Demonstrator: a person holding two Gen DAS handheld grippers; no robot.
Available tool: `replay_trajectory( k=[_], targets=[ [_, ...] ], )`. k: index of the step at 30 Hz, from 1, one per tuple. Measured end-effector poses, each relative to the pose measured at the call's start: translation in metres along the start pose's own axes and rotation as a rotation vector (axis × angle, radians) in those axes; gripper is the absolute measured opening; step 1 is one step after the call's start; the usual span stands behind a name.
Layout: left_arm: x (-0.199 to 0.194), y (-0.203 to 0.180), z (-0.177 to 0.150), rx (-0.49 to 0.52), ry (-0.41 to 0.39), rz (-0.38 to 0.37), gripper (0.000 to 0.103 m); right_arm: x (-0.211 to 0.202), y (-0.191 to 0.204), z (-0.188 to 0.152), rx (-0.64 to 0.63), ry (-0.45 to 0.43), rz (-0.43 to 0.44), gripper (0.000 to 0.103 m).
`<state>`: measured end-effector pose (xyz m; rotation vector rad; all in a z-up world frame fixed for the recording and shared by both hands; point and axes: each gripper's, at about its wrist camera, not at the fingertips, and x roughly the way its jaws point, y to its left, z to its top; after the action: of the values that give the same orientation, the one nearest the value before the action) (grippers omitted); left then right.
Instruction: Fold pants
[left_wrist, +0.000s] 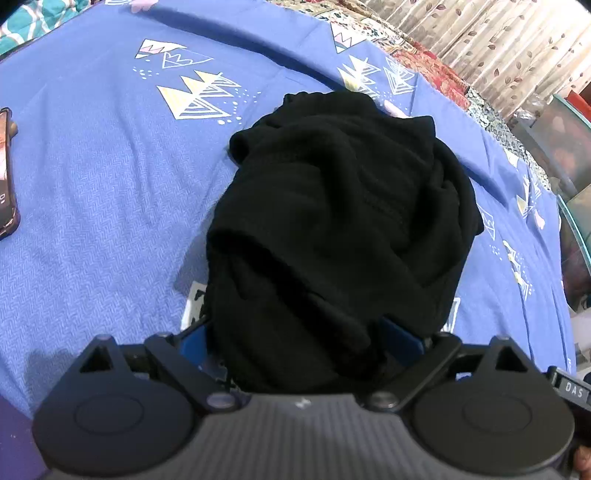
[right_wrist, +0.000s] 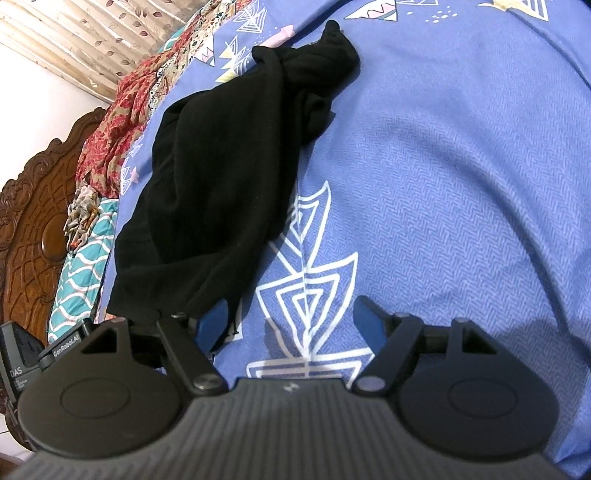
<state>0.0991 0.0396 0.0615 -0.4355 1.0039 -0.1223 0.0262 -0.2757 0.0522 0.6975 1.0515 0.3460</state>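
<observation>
Lying bunched on the blue bedsheet (left_wrist: 110, 184), the black pants (left_wrist: 332, 221) reach between the spread fingers of the left gripper (left_wrist: 295, 332); whether the pads press the cloth is hard to tell. The right gripper (right_wrist: 291, 314) stands open over bare sheet, its left finger (right_wrist: 210, 317) touching the pants' edge.

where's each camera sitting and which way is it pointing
Left wrist: on the left tongs, angled down at the black pants bunched between its blue fingers.
Right wrist: on the right tongs, angled down at the blue bedsheet; pants lie to its left.
Shared: pants, sheet.
</observation>
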Motion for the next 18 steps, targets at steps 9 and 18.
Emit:
replay_trajectory(
  k=[9,18],
  targets=[
    [-0.0028,-0.0036,-0.0029,-0.001,0.001,0.002,0.096,-0.0006,-0.0015,-0.0007,0.008,0.0,0.007,0.077],
    [-0.0035,-0.0041,-0.0028,-0.003,0.002,0.002,0.097,-0.0011,-0.0044,-0.0017,0.022,-0.004,0.017,0.077]
  ],
)
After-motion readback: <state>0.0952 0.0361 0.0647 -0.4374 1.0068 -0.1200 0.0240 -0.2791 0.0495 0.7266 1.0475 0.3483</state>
